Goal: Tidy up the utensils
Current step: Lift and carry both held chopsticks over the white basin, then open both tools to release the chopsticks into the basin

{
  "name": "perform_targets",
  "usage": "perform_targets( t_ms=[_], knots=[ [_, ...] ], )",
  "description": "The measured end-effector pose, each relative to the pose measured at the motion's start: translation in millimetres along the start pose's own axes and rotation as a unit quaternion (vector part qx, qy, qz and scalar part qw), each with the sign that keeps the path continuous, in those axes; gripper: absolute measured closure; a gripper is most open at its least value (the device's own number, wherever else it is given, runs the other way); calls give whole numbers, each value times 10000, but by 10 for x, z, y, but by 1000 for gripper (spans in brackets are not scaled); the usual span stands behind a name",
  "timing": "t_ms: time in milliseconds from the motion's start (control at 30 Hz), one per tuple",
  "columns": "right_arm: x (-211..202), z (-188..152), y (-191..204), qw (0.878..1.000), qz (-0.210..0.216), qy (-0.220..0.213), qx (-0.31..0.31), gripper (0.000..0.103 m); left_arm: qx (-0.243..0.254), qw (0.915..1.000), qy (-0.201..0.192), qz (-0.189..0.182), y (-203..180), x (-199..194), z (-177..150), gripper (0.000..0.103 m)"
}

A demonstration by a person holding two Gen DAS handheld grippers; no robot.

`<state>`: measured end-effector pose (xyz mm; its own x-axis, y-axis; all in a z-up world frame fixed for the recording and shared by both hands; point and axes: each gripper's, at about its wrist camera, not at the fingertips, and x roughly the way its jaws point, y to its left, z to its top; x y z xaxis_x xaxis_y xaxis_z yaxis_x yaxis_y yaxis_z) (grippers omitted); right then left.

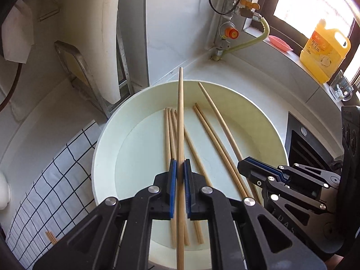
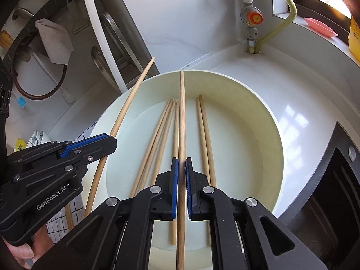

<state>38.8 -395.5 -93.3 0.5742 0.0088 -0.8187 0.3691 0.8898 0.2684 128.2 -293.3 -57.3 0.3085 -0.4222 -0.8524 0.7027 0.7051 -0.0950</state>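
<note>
A large white round basin (image 1: pixel 105 139) (image 2: pixel 265 117) holds several loose wooden chopsticks (image 1: pixel 202 130) (image 2: pixel 203 130) on its floor. My left gripper (image 1: pixel 179 168) is shut on one chopstick (image 1: pixel 180 112) that points away over the basin. My right gripper (image 2: pixel 181 168) is shut on another chopstick (image 2: pixel 182 112), also held above the basin. The right gripper shows at the right of the left wrist view (image 1: pixel 247 164) with its chopstick (image 1: pixel 216 110). The left gripper shows at the left of the right wrist view (image 2: pixel 108 141) with its chopstick (image 2: pixel 126 108).
A checked cloth (image 1: pixel 56 180) with a few chopsticks (image 1: pixel 51 237) lies left of the basin. A gas valve and hose (image 1: pixel 231 33) stand at the back corner. A yellow jug (image 1: pixel 324 49) and pink dish (image 1: pixel 280 42) sit on the sill. A black stove (image 2: pixel 333 180) is at right.
</note>
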Motion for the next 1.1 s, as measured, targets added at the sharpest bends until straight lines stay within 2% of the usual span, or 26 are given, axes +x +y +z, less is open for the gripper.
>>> perform_targets(
  t_ms=[433, 500, 600, 667, 767, 1100],
  knots=[
    [151, 0, -45, 9998, -18, 164, 139, 96, -106, 9995, 277, 78, 66, 211, -3, 95],
    [120, 4, -46, 9998, -60, 101, 140, 89, -147, 9995, 277, 85, 75, 200, -6, 93],
    [73, 6, -42, 9999, -68, 30, 111, 88, -154, 9995, 210, 157, 80, 148, -12, 85],
    [47, 0, -46, 9999, -60, 1, 116, 85, -188, 9995, 156, 197, 90, 103, -17, 73],
    [23, -15, -37, 9999, -56, -7, 91, 84, -244, 9994, 48, 239, 110, 18, -29, 61],
    [-138, -72, 127, 9999, 18, -102, -111, 80, -366, 9985, -119, 378, 208, -272, -148, 61]
  ],
)
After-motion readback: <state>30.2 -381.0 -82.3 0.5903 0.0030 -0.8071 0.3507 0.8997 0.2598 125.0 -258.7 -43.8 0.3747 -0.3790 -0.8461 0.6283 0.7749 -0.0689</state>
